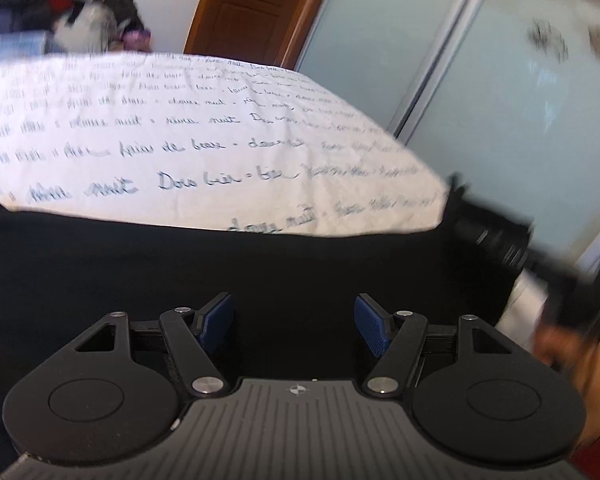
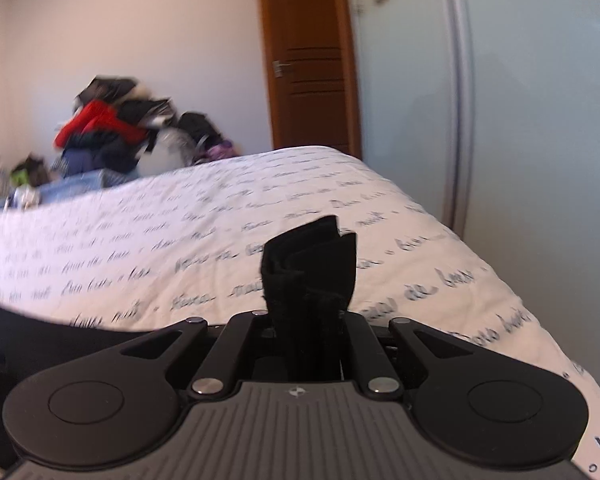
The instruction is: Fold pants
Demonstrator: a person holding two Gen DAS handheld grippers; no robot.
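Gripping a bunched fold of the black fabric pants (image 2: 312,264), the right gripper (image 2: 306,320) has its black fingers clamped tight together on the cloth, which sticks up in pleated layers between them. Rest of the pants lies spread flat and dark on the near part of the bed, filling the lower half of the left wrist view (image 1: 140,272) and showing as a dark strip at lower left of the right wrist view.

Left gripper (image 1: 294,326) hangs over that flat black cloth with jaws apart; blue pads (image 1: 216,322) are clear of each other and nothing is pinched between them. Cannot tell if the fingertips touch the fabric below.

White bedspread with blue cursive script (image 1: 180,132) covers the bed beyond the pants. Blurred dark shape at right edge of the left wrist view looks like the other gripper (image 1: 540,256), with a hand (image 1: 556,352) just under it.

Background: brown wooden door (image 2: 308,60), pale blue-green frosted sliding wardrobe panels (image 1: 500,100), messy pile of red and dark clothes (image 2: 112,132) against the white wall past the far side of the bed.
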